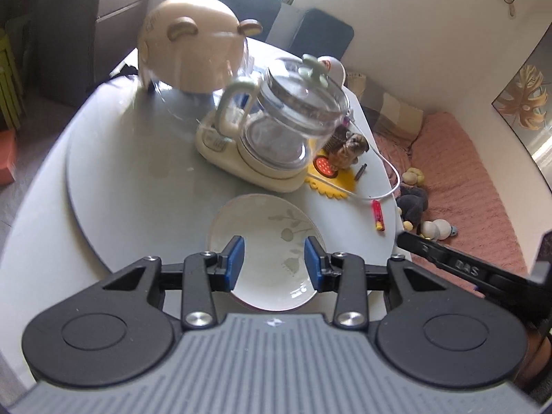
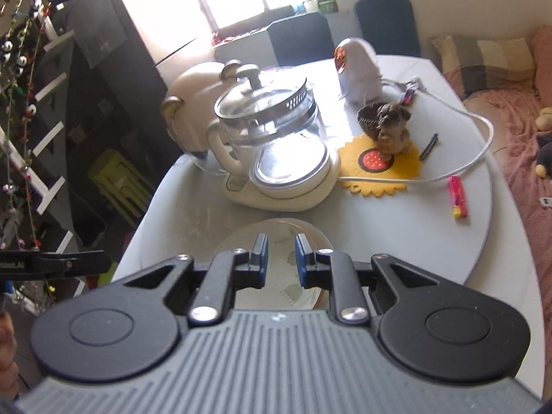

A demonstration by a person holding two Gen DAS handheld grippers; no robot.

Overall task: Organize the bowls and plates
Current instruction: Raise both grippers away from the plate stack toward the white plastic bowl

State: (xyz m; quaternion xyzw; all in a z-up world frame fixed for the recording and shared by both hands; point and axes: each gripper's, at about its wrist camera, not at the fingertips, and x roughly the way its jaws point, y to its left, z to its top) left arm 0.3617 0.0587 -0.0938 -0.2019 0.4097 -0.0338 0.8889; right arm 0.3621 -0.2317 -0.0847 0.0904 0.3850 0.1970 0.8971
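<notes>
Left gripper [image 1: 275, 262]: blue pads apart, nothing between them, released. It hangs above the plate [image 1: 265, 241], which shows through the gap and below both pads; no contact visible. Right gripper [image 2: 280, 262]: pads set close with a narrow gap, nothing pinched in it, no hold on anything. Same plate [image 2: 276, 238] lies under and just past its fingers, partly hidden by the gripper body.

Plate is white with a faint leaf print, round so no long axis, lying flat and face-up on the round grey table [image 1: 138, 179]. A thin pinkish rim peeks under its near edge in the left wrist view; cannot tell whether that is a second dish.

Just behind the plate stands the glass kettle [image 1: 293, 117] on its cream base, handle toward the left. Behind that a cream bear-eared appliance [image 1: 193, 41]. Right of the kettle: yellow sunflower mat [image 2: 379, 172] with a dog figurine [image 2: 390, 127], a white cable [image 2: 476, 158], a red lighter [image 2: 457, 196].

Bare tabletop left of the plate up to the table edge, and right of it toward the lighter. The right gripper's arm shows at the left view's right edge.
</notes>
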